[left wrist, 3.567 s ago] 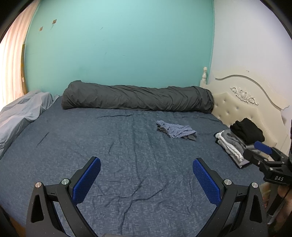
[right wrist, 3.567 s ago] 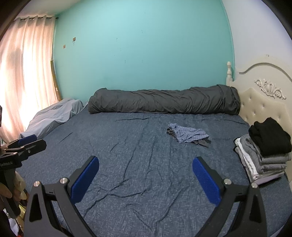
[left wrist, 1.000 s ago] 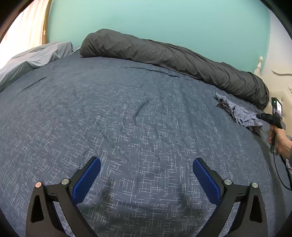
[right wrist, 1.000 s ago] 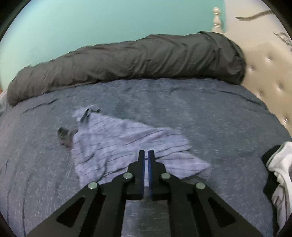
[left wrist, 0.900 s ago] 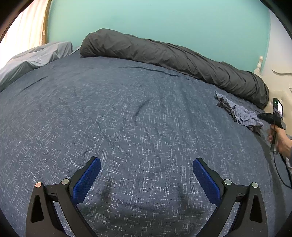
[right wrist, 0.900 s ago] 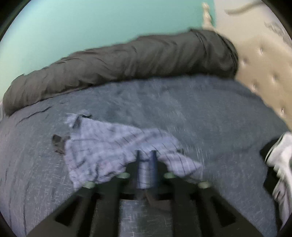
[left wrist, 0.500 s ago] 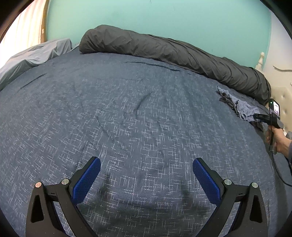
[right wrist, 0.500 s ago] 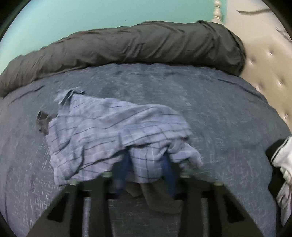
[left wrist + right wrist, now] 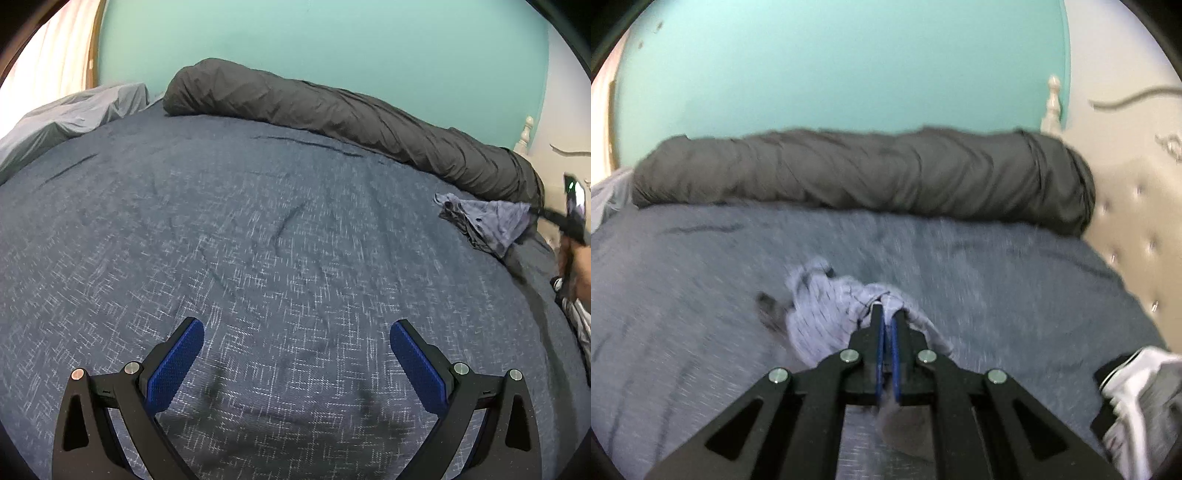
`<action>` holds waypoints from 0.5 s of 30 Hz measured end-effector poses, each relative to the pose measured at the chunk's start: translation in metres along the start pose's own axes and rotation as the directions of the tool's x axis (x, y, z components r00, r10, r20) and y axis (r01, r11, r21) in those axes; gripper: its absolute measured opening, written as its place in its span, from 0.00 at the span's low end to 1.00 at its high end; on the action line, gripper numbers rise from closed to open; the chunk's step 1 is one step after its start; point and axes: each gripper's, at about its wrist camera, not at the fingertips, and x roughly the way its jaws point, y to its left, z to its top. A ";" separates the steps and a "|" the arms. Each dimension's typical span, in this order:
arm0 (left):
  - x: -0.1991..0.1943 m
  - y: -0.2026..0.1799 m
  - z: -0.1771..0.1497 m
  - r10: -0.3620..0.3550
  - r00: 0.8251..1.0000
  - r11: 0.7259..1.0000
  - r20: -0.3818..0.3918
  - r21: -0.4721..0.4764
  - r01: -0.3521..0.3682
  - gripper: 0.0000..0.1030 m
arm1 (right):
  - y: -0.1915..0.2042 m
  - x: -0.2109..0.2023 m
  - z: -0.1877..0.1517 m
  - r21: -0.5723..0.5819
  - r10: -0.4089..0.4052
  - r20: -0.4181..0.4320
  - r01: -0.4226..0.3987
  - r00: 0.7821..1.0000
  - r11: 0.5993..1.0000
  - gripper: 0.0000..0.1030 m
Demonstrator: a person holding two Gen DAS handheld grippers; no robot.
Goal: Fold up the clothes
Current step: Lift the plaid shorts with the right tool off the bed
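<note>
A wide blue bed sheet (image 9: 258,240) fills the view, with a rolled grey duvet (image 9: 871,173) at its far edge. The left gripper (image 9: 297,354) stands wide open and empty. The right gripper (image 9: 885,314) has just closed its jaws on the checked garment (image 9: 827,314) – near the headboard side.

No readable text, no labels, no numbers anywhere

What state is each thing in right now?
Right gripper: just closed, shut on the plaid garment.
Plaid garment: crumpled, one edge pinched and lifted off the bed.
Left gripper: open, empty, above the bed.
Duvet: rolled up along the far edge.
Clothes pile: stacked at the right edge.
</note>
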 end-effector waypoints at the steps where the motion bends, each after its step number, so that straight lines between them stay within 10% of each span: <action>1: -0.002 0.000 0.000 -0.007 1.000 1.000 0.000 -0.006 0.007 1.00 | 0.002 -0.010 0.010 0.001 0.000 0.012 0.000 1.000 1.000 0.03; 15: -0.031 -0.001 0.007 -0.082 0.997 0.995 0.015 -0.049 0.083 1.00 | 0.059 -0.165 0.060 0.006 0.208 0.141 -0.211 0.968 0.977 0.03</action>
